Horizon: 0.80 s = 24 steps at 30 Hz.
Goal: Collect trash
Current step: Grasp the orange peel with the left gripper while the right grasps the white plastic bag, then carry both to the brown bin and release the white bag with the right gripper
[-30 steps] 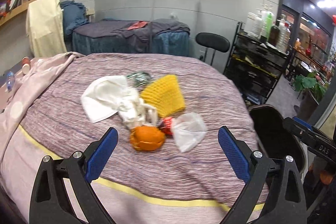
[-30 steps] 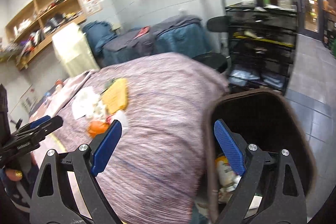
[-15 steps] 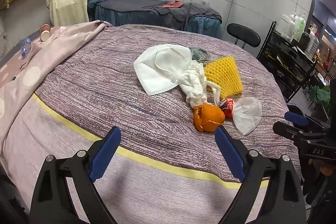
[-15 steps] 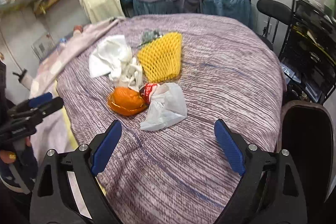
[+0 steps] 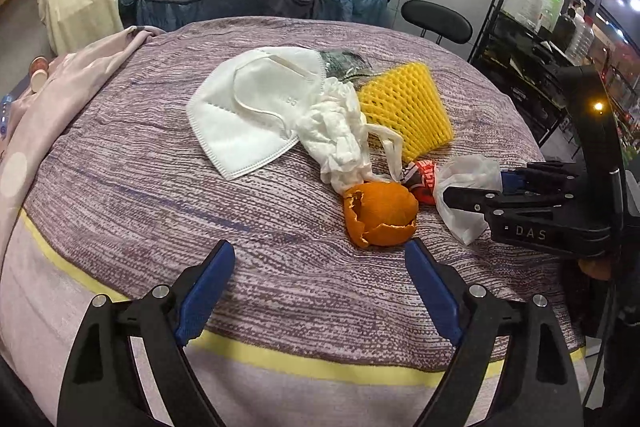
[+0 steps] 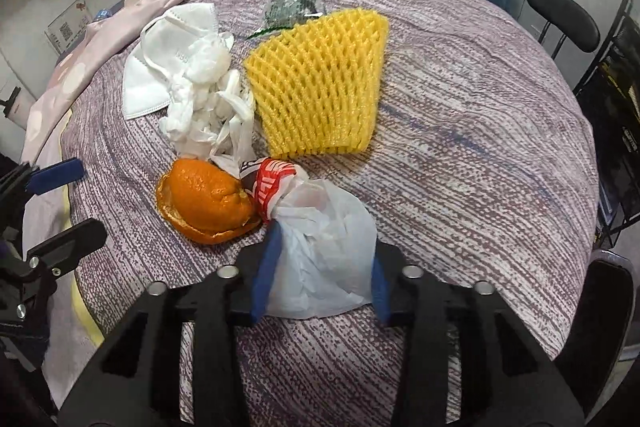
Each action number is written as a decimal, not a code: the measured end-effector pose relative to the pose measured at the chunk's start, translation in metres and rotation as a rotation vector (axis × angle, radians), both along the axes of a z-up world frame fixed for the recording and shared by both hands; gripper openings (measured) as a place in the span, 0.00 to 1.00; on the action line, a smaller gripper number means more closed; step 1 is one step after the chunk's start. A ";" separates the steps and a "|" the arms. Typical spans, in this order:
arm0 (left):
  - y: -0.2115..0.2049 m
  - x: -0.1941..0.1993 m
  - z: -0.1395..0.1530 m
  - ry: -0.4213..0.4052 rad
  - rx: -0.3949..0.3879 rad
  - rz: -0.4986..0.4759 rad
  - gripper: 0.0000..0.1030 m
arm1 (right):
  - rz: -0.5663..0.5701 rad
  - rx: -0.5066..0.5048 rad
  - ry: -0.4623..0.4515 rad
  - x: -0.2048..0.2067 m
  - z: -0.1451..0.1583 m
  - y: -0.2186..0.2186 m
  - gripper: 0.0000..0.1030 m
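A: From the left wrist, the left gripper hangs with jaws spread, just short of the orange peel on the bed.

B: Over on the right wrist, the right gripper has its jaws straddling the white plastic bag, not yet pinching. It looks like the pickup step; next they need to squeeze and lift.
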State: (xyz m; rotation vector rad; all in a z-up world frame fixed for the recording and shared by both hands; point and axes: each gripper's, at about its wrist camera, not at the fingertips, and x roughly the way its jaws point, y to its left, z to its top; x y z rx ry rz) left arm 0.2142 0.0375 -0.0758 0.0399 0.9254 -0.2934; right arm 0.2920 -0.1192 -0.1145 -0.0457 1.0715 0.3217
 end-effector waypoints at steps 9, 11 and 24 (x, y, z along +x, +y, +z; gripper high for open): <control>-0.042 0.040 -0.021 0.121 0.092 -0.149 0.82 | -0.071 0.111 -0.139 -0.026 0.024 -0.029 0.06; -0.050 0.045 -0.024 0.124 0.118 -0.171 0.82 | -0.092 0.113 -0.173 -0.038 0.031 -0.039 0.06; -0.048 0.026 -0.021 0.124 0.037 -0.201 0.40 | -0.219 0.198 -0.274 -0.092 0.061 -0.087 0.06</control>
